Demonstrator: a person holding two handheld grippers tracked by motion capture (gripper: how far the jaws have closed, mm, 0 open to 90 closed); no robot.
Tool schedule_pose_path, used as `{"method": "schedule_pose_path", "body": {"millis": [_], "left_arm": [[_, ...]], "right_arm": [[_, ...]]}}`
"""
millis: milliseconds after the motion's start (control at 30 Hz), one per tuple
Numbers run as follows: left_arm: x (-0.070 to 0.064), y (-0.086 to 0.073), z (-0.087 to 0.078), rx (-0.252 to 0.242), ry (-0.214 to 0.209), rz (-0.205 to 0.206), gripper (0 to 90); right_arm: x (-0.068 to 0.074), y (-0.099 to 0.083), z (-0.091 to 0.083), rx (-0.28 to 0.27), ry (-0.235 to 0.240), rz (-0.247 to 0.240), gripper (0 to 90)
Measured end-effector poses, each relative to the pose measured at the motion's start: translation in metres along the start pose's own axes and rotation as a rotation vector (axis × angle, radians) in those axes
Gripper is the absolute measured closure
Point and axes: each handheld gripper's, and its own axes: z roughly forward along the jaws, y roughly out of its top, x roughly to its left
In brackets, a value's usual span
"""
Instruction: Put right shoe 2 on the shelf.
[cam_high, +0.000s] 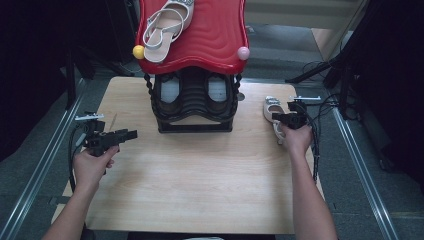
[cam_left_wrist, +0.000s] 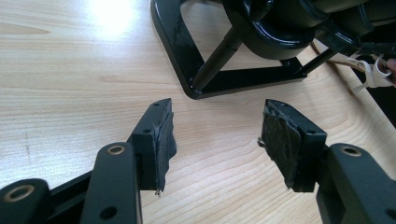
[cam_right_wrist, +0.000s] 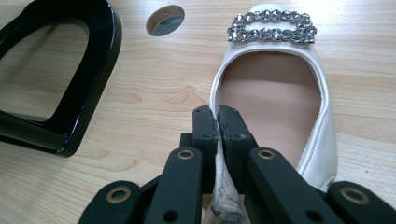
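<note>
We log the right gripper (cam_right_wrist: 218, 116) at centre right of the high view, jaws pinched together on the side rim of the cream shoe (cam_right_wrist: 275, 93) lying flat on the table (cam_high: 200, 185). The left gripper (cam_left_wrist: 217, 135), lower left, has jaws wide apart, holding nothing, above bare wood near the black rack (cam_left_wrist: 224, 79).

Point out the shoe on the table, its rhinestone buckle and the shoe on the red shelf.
Shoe on the table (cam_right_wrist: 322, 116), right gripper view, on its cream side wall.
Rhinestone buckle (cam_right_wrist: 272, 27), right gripper view, on the buckle's middle bar.
Shoe on the red shelf (cam_high: 161, 37), high view, on its insole near the heel.
</note>
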Motion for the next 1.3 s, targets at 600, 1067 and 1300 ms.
{"method": "schedule_pose_path", "body": {"millis": [600,1067,1300], "left_arm": [[0.001,0.000,0.001,0.011,-0.001,-0.002,43.7],[0.002,0.000,0.002,0.016,-0.002,-0.005,43.6],[0.001,-0.001,0.002,0.016,-0.004,-0.013,43.5]], "right_arm": [[0.000,0.007,-0.016,-0.058,0.087,0.073,88.4],[0.019,0.016,-0.029,-0.088,0.183,0.092,88.5],[0.023,0.021,-0.034,-0.091,0.211,0.096,88.5]]}}
